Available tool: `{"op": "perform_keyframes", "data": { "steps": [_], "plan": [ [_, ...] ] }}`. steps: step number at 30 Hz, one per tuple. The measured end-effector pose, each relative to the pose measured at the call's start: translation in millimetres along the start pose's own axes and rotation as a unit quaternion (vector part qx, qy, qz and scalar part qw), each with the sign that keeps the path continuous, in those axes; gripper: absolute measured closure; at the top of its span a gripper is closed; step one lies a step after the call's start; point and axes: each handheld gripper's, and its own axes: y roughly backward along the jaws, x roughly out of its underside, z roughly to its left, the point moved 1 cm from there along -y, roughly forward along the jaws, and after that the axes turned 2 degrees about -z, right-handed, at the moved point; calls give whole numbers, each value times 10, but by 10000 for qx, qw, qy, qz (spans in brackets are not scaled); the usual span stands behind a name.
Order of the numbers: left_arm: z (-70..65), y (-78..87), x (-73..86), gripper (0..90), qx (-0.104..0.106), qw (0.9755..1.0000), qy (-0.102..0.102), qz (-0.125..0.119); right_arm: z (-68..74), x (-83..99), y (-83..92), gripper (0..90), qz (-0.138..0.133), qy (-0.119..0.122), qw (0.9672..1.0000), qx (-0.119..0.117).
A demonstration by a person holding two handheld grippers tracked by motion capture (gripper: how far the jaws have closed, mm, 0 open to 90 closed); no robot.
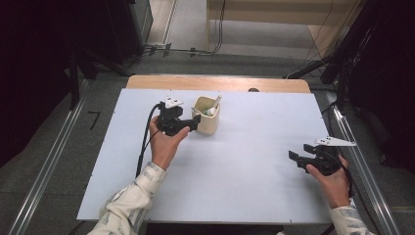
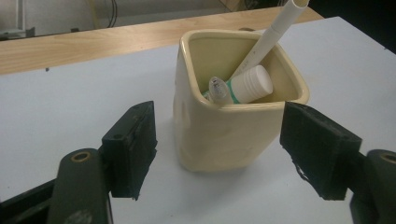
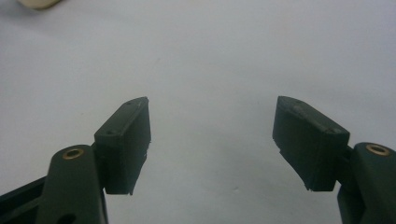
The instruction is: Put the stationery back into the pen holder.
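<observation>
Table: a wooden table (image 1: 147, 81) under a flat white rectangular board (image 1: 244, 161); the cup below is the landmark for every place given here.
Cup: a cream square-sided glazed ceramic cup (image 2: 224, 130) stands upright on the board, toward its far edge and left of middle.
Left gripper: the black two-jaw left gripper (image 1: 183, 125), held in a person's left hand (image 1: 164, 142), sits just beside the cup's left side. Its jaws are spread wide, one on each side of the cup's near face in the left gripper view, both clear of the walls.
Right gripper: the black two-jaw right gripper (image 3: 212, 140) is well apart from the cup, off to its right and nearer the person. Its jaws are spread wide over bare board and carry nothing.
Contents: a long white plastic pen-like tube (image 2: 271, 37) leans out over the cup's far corner; a white ribbed-cap tube with a green band (image 2: 247, 86) and a small clear-tipped stick (image 2: 217, 91) lie against the near rim.
Risk: the glazed walls look slick and taper. A squeeze set low or off-centre could tip the cup and spill its contents.
Risk: a jaw nudging the wall before closing could slide the cup across the smooth board.
</observation>
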Motion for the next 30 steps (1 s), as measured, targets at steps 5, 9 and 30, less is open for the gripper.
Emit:
{"op": "perform_keyframes", "data": {
  "steps": [5, 9, 30],
  "plan": [
    [-2, 3, 12, 229, -77, 9999, -34, 55, -3, 0, 9, 267, -13, -21, 10000, 12],
    [23, 7, 54, 229, -129, 9999, -2, 34, -5, 2, 13, 267, -17, -5, 10000, 17],
    [181, 74, 338, 172, -379, 9990, 107, 227, -6, 2, 30, 266, -34, -22, 10000, 39]
  ]
}}
